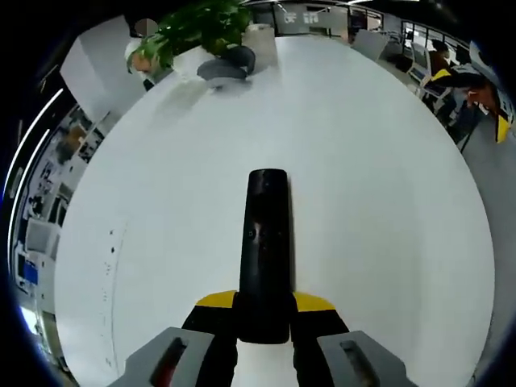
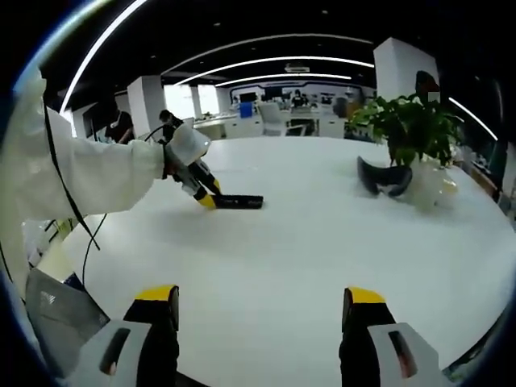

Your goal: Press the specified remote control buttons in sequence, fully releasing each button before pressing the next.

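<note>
Remote control (image 1: 264,254) lying flat on white table (image 1: 387,201), long axis pointing away, left tool (image 1: 264,310) clamping its near end, right tool (image 2: 258,310) spread.

Remote control (image 1: 266,254): lies flat on the counter (image 1: 387,201), its near end between the jaws of the left hand-held gripper (image 1: 264,318), its far end towards the plant.
Plant (image 1: 201,28): at the counter's far edge, beyond the remote.
Dark curved object (image 1: 227,64): on the counter just before the plant.
Right hand-held gripper (image 2: 262,318): jaws well apart above bare counter; the left hand-held gripper (image 2: 208,200) and remote (image 2: 238,201) sit ahead to its left, the plant (image 2: 411,129) ahead to its right.
</note>
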Demonstrator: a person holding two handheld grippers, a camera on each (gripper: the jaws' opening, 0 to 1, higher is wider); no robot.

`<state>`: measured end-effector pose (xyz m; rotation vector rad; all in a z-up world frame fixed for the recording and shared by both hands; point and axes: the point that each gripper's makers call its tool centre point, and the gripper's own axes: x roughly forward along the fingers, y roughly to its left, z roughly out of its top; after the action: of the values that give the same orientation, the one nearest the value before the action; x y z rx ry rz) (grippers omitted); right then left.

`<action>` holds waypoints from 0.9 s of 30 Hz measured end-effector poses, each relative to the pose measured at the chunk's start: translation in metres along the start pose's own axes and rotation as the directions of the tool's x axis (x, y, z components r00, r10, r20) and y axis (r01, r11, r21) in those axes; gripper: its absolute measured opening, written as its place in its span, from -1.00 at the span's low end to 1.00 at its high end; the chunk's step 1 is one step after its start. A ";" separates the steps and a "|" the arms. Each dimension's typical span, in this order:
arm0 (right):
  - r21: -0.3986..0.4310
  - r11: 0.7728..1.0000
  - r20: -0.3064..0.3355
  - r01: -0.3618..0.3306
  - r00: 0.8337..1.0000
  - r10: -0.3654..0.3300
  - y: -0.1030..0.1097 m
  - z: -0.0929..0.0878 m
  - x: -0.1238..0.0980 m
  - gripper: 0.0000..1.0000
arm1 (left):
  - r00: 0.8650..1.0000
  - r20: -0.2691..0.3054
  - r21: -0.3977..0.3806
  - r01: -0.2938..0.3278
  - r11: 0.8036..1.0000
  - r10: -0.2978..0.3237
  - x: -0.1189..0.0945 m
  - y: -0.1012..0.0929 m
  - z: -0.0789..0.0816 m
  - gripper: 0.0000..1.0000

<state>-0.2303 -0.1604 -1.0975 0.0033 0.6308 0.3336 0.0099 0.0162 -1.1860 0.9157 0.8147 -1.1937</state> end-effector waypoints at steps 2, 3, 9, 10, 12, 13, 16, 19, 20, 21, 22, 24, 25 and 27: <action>-0.003 1.000 0.001 0.001 1.000 -0.001 0.000 0.000 0.000 0.65 | 1.000 0.001 0.000 0.004 1.000 -0.004 0.000 0.000 0.000 -0.52; -0.004 1.000 0.000 0.001 1.000 -0.001 0.000 0.000 0.000 0.65 | 1.000 -0.001 -0.003 0.007 1.000 -0.007 -0.001 0.000 0.000 -0.52; -0.004 1.000 0.004 -0.007 1.000 0.007 0.002 0.001 0.000 0.66 | 1.000 -0.001 -0.007 -0.001 1.000 0.001 0.000 0.003 0.000 -0.50; -0.005 1.000 0.006 -0.009 1.000 0.009 0.002 0.002 0.000 0.66 | 1.000 -0.002 -0.026 -0.031 0.999 0.031 -0.001 0.007 -0.001 -0.44; -0.008 1.000 0.010 -0.010 1.000 0.011 0.003 0.002 -0.001 0.66 | 0.998 0.002 -0.045 -0.060 0.997 0.060 -0.001 0.011 -0.001 -0.36; -0.008 1.000 0.012 -0.012 1.000 0.012 0.003 0.003 -0.001 0.66 | 0.998 0.002 -0.062 -0.063 0.996 0.063 -0.001 0.010 -0.002 -0.35; -0.009 1.000 0.022 -0.018 1.000 0.018 0.004 0.004 -0.002 0.67 | 0.990 -0.005 -0.149 -0.143 0.978 0.144 -0.003 0.018 -0.005 -0.20; -0.011 1.000 0.031 -0.020 0.999 0.021 0.004 0.006 -0.002 0.69 | 0.988 0.015 -0.193 -0.146 0.970 0.151 -0.004 0.019 -0.008 -0.11; -0.010 1.000 0.029 -0.022 0.999 0.023 0.005 0.005 -0.002 0.71 | 0.987 0.023 -0.202 -0.150 0.968 0.158 -0.004 0.019 -0.009 -0.10; -0.009 1.000 0.026 -0.024 0.999 0.024 0.005 0.005 -0.002 0.73 | 0.982 0.028 -0.214 -0.176 0.961 0.186 -0.005 0.022 -0.010 -0.07; -0.010 1.000 0.026 -0.025 0.999 0.025 0.005 0.005 -0.002 0.75 | 0.980 0.027 -0.218 -0.188 0.958 0.198 -0.006 0.023 -0.010 0.00; -0.013 1.000 0.031 -0.027 0.999 0.027 0.006 0.006 -0.002 0.75 | 0.977 0.031 -0.230 -0.198 0.953 0.210 -0.007 0.023 -0.011 0.13; -0.014 1.000 0.032 -0.027 0.999 0.027 0.006 0.006 -0.002 0.76 | 0.974 0.051 -0.252 -0.199 0.947 0.219 -0.010 0.023 -0.008 0.19; -0.013 1.000 0.034 -0.028 0.999 0.029 0.006 0.006 -0.002 0.78 | 0.961 0.086 -0.275 -0.231 0.933 0.263 -0.016 0.026 -0.003 0.24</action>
<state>-0.2301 -0.1551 -1.0905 0.0063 0.5949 0.3644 0.0326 0.0280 -1.1687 0.6968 0.7153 -0.8873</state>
